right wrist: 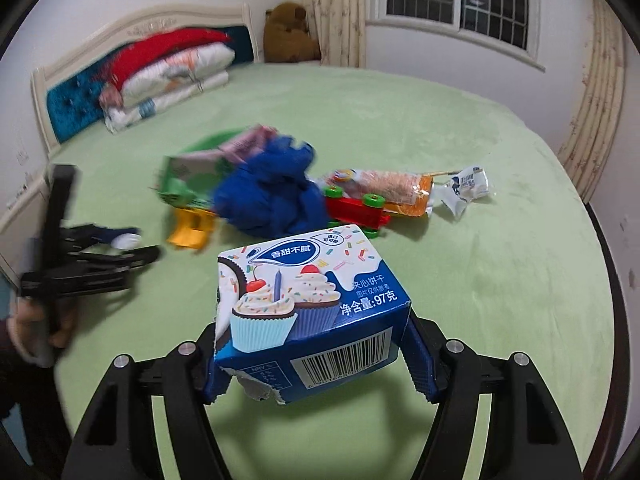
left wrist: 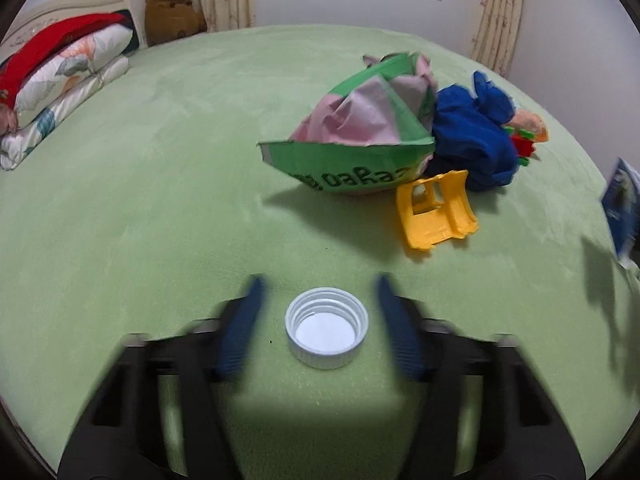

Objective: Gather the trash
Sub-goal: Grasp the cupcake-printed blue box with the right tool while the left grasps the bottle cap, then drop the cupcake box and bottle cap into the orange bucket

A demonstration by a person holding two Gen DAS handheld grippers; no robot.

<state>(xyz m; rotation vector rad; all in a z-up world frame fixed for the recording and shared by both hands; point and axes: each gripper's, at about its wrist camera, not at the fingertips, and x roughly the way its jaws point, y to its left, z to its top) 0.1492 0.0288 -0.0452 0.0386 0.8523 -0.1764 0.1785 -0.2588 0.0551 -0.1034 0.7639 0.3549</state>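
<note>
A white bottle cap (left wrist: 326,327) lies open side up on the green bed cover, between the open fingers of my left gripper (left wrist: 320,292), not touching them. The left gripper also shows at the left of the right wrist view (right wrist: 120,240), with the cap (right wrist: 126,240) by its tips. My right gripper (right wrist: 312,356) is shut on a torn blue biscuit box (right wrist: 308,312) and holds it above the bed. The box edge shows in the left wrist view (left wrist: 622,208). A green snack bag (left wrist: 360,136), an orange wrapper (right wrist: 392,188) and a clear wrapper (right wrist: 466,188) lie on the bed.
A blue cloth (left wrist: 472,132), a yellow toy part (left wrist: 436,210) and a red toy car (right wrist: 356,208) lie among the trash. Folded quilts (left wrist: 60,80) and a brown teddy bear (left wrist: 172,10) are at the bed's head. The green cover (left wrist: 140,220) spreads around.
</note>
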